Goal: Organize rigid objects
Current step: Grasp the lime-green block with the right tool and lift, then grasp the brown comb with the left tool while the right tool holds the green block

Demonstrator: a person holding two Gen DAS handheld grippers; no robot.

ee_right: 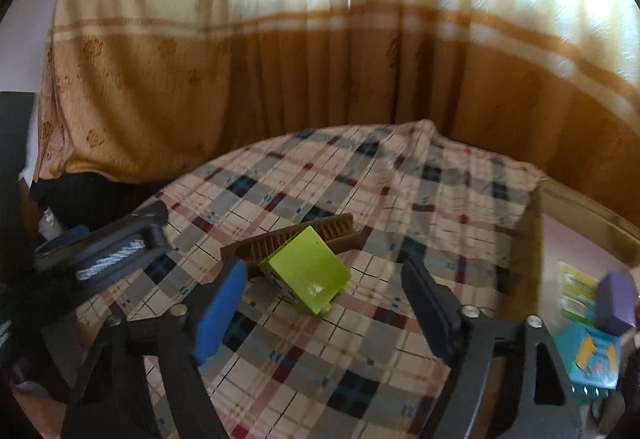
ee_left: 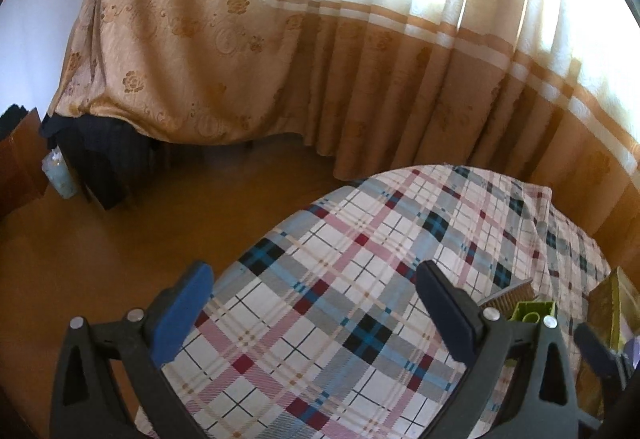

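Though half-hidden behind tool (ee_left: pixel 316 303), comb (ee_left: pixel 516 293)

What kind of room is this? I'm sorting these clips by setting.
Most likely a bedroom or living room in a home. A plaid cloth covers the work surface, long floral curtains hang to a wooden floor, and household items like a green block and a brown comb lie about.

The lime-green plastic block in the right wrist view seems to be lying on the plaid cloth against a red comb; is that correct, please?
Not quite: the right wrist view shows the lime-green plastic block on the plaid cloth against a brown comb, not a red one.
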